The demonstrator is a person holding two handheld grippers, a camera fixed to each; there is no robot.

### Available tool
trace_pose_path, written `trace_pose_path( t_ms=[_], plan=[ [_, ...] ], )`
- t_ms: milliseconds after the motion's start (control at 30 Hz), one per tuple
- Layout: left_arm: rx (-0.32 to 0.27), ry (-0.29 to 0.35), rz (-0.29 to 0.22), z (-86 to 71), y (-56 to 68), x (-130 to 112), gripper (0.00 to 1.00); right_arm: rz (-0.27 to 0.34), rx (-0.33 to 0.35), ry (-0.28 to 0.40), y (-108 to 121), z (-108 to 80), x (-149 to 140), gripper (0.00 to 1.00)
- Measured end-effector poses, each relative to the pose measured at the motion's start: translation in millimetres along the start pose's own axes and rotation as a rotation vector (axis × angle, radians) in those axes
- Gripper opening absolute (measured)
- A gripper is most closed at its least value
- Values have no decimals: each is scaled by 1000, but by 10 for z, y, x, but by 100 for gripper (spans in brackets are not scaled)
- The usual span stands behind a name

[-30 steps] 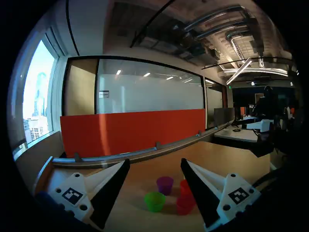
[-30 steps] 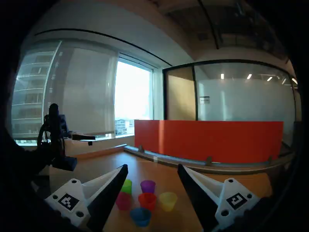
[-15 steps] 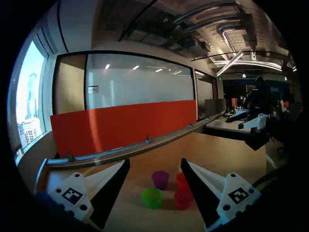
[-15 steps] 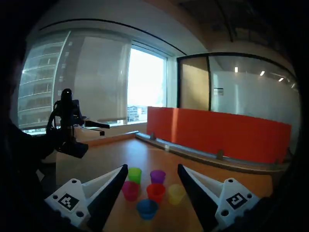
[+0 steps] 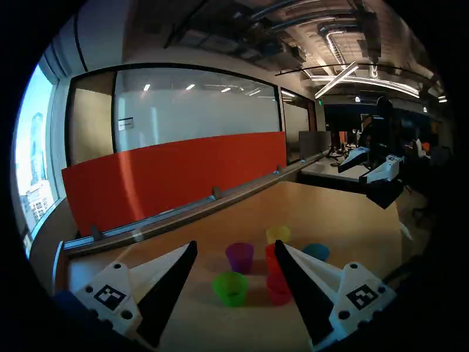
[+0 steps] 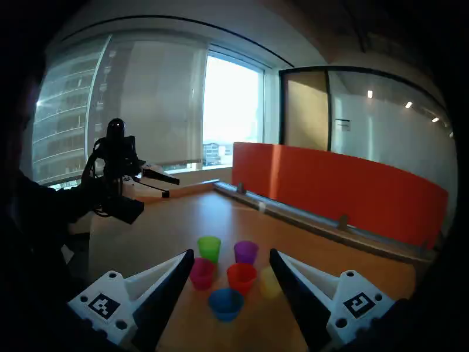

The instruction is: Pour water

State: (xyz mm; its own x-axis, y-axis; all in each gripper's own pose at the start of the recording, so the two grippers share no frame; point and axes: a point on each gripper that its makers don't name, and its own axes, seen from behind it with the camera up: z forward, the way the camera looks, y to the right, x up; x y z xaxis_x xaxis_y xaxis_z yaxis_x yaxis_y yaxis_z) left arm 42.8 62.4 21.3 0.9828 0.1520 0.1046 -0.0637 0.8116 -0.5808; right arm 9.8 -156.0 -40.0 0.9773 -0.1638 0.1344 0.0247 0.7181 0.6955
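Several small plastic cups stand in a cluster on the wooden table [image 5: 328, 217]. In the left gripper view I see a green cup [image 5: 230, 287], a purple cup [image 5: 240, 257], a yellow cup [image 5: 277, 233], a blue cup [image 5: 316, 251] and two red ones [image 5: 278, 287] partly behind my finger. My left gripper [image 5: 234, 245] hovers open above them, holding nothing. In the right gripper view the green cup [image 6: 208, 247], purple cup [image 6: 245, 251], pink cup [image 6: 202, 273], red cup [image 6: 241, 277], blue cup [image 6: 225, 303] and yellow cup [image 6: 268, 281] lie below my open right gripper [image 6: 230, 253].
An orange partition [image 5: 176, 176] with a metal rail runs along the table's far edge. The other gripper [image 6: 126, 176], held by a dark-sleeved arm, hangs over the table's left side in the right gripper view. It also appears far right [image 5: 381, 170] in the left gripper view. A bright window [image 6: 231, 117] lies behind.
Both grippers have swung and tilted down, so the cups sit higher between the fingers. The yellow and blue cups came into the left gripper view. Both stay open.
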Motion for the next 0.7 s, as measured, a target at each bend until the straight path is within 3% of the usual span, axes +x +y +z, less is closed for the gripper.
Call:
trace_pose_path(
  t_ms=[300,700],
  plan=[
    [-43,-55,19,141,41,-254,98,-19,18,-67,-20,108,-266,100],
    [-61,-138,30,350,-1,-628,98,-18,43,-136,-55,220,-601,100]
  ],
)
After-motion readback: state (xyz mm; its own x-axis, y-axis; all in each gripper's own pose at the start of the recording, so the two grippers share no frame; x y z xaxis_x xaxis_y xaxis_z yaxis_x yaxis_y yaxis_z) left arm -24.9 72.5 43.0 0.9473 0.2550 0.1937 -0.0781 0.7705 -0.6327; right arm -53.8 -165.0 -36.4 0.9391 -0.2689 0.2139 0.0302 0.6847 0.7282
